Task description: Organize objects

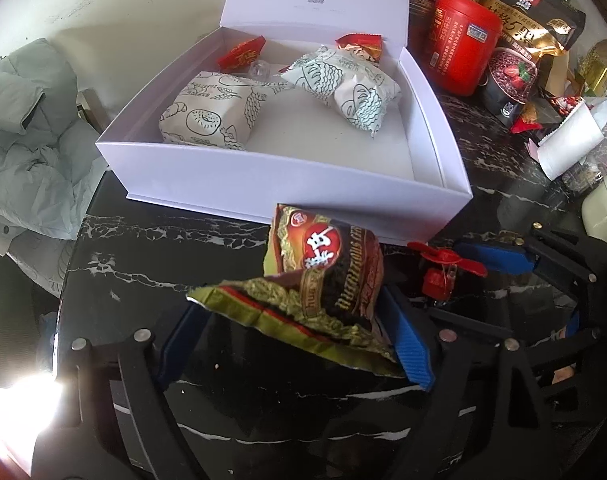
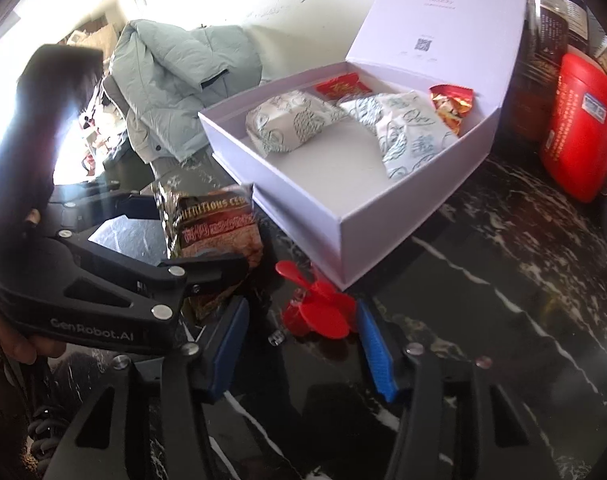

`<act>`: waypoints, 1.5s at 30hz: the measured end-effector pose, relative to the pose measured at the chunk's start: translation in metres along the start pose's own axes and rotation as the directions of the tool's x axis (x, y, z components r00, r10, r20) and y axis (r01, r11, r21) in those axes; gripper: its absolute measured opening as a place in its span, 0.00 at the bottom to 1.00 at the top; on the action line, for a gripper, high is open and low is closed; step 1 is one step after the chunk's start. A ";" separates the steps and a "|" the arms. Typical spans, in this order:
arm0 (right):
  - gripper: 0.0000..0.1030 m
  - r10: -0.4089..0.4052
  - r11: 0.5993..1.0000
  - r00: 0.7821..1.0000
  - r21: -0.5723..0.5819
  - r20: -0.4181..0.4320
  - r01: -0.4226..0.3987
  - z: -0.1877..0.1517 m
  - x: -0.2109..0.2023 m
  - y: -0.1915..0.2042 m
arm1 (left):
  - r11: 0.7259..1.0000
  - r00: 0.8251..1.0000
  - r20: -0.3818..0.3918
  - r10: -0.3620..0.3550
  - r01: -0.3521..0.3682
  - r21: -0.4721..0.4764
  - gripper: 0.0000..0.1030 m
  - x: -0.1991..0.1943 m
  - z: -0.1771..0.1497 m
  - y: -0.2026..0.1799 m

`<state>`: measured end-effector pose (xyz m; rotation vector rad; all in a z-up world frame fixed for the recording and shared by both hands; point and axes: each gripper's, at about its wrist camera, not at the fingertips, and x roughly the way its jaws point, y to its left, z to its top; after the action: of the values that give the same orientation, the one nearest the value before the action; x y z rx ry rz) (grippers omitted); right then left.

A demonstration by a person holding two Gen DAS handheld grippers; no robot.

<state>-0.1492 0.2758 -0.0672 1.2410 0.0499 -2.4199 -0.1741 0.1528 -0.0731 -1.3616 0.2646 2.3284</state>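
Left wrist view: the left hand-held gripper (image 1: 295, 340) clenches a crumpled brown-and-gold cereal packet (image 1: 323, 276) just above the black marble desk (image 1: 143, 264). Beside it, the right hand-held gripper (image 2: 303, 340) stands released around a small red fan (image 2: 317, 308), pads apart from it. Beyond, the open white box (image 1: 287, 184) holds two printed bread packets (image 1: 211, 112) and red sweets (image 1: 241, 54).
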 end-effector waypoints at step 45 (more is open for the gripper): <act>0.59 0.073 0.993 0.997 -0.087 -0.024 -0.075 -0.072 -0.037 0.067 | 0.985 0.995 0.091 -0.039 0.053 -0.162 0.71 -0.054 -0.092 0.032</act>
<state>-0.0496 0.2429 -0.0713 1.2079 0.1133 -2.3164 -0.0935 0.0756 -0.0745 -1.3207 0.0147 2.4081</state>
